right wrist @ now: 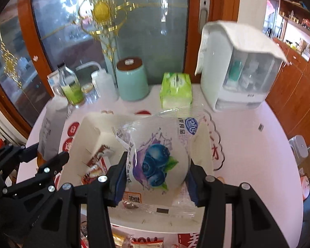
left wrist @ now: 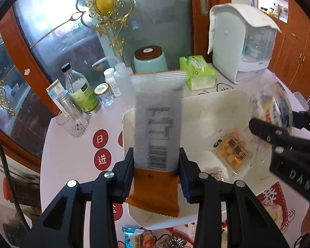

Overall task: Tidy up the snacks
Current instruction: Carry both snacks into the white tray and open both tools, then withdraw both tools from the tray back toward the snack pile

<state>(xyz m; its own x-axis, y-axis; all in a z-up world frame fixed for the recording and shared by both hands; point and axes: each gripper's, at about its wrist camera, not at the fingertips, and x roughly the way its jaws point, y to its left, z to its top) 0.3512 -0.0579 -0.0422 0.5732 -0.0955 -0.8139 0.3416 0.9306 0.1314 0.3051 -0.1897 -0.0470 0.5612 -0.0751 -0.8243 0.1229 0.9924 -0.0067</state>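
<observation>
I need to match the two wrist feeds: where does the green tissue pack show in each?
Left wrist: green tissue pack upper centre-right, behind the white tray.
Right wrist: green tissue pack upper centre, behind the tray.
Shared landmark: mint canister, just left of it in both.

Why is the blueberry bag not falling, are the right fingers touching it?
Touching. The right wrist view shows the right gripper's fingers pressed against both sides of the blueberry bag, holding it above the white tray.
</observation>
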